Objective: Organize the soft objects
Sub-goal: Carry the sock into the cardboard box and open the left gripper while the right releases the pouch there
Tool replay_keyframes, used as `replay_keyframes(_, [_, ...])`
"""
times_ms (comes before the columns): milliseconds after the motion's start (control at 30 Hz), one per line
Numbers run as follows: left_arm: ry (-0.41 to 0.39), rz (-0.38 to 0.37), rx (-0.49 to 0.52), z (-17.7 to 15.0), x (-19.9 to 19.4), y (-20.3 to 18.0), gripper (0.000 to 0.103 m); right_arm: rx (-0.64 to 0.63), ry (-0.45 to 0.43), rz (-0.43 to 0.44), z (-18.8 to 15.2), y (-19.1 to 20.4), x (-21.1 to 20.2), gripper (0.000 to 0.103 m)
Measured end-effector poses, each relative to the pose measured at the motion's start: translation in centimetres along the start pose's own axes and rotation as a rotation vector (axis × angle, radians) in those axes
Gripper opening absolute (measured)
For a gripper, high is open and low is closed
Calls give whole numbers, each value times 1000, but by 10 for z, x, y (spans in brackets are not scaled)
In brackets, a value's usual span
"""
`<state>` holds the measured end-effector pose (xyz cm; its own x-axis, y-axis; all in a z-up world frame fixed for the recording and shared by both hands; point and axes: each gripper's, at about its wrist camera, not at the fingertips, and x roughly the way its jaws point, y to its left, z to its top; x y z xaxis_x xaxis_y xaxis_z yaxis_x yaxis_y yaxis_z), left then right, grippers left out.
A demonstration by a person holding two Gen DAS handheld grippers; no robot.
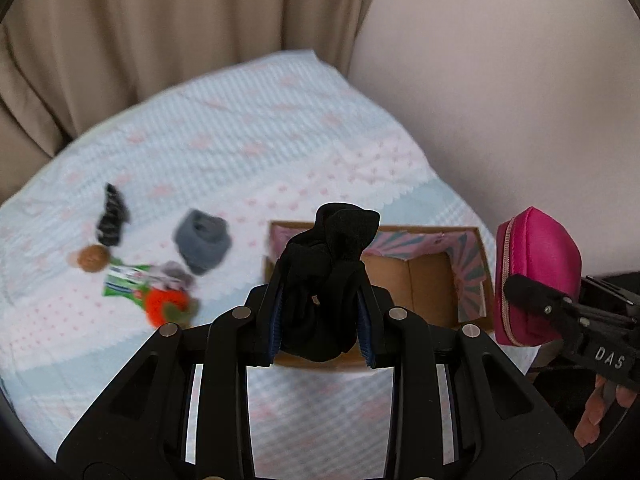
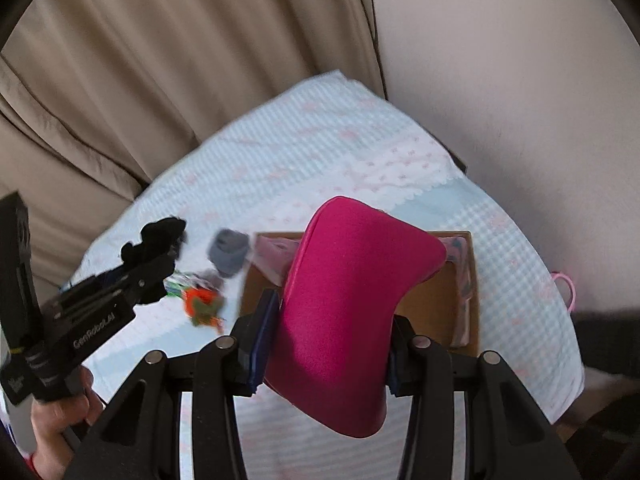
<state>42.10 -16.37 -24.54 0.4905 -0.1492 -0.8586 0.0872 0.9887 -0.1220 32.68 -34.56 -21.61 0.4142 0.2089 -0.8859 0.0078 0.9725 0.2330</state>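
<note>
My left gripper (image 1: 322, 320) is shut on a bundle of black cloth (image 1: 328, 268) and holds it above the near edge of an open cardboard box (image 1: 416, 280). My right gripper (image 2: 324, 356) is shut on a pink zipped pouch (image 2: 348, 304), held above the same box (image 2: 448, 304). The pouch also shows at the right of the left wrist view (image 1: 532, 276). The black cloth also shows at the left of the right wrist view (image 2: 156, 236).
On the light blue and pink bedspread (image 1: 248, 136) lie a grey rolled cloth (image 1: 202, 244), a dark strip (image 1: 112, 216), a brown ball (image 1: 93, 258), a green packet (image 1: 124, 280) and an orange toy (image 1: 166, 304). Beige curtains (image 1: 140, 28) and a wall (image 1: 500, 80) stand behind.
</note>
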Motion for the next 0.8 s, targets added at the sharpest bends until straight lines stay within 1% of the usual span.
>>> replay_keyframes(167, [112, 28, -10, 2, 73, -21, 27, -70, 96, 17, 6, -39, 54, 41])
replay_keyframes(333, [238, 46, -13, -7, 137, -27, 27, -156, 163, 27, -2, -56, 98, 41])
replay_keyframes(433, [297, 65, -20, -13, 165, -31, 27, -201, 196, 27, -11, -61, 121, 41])
replay_keyframes(533, [332, 87, -2, -16, 184, -33, 27, -227, 226, 29, -21, -65, 140, 41])
replay_keyframes(633, [349, 78, 0, -14, 196, -37, 28, -259, 247, 40, -29, -66, 154, 42])
replay_keyframes(667, [360, 81, 2, -13, 199, -38, 40, -276, 251, 36, -31, -65, 158, 43])
replay_keyframes(700, [373, 81, 5, -13, 202, -39, 78, -297, 251, 27, -33, -64, 160, 45])
replay_keyframes(733, [375, 79, 7, -12, 203, -41, 101, -323, 245, 17, -36, -63, 162, 51])
replay_keyframes(800, [362, 81, 10, -12, 203, -43, 103, -354, 224, 31, -40, -61, 162, 96])
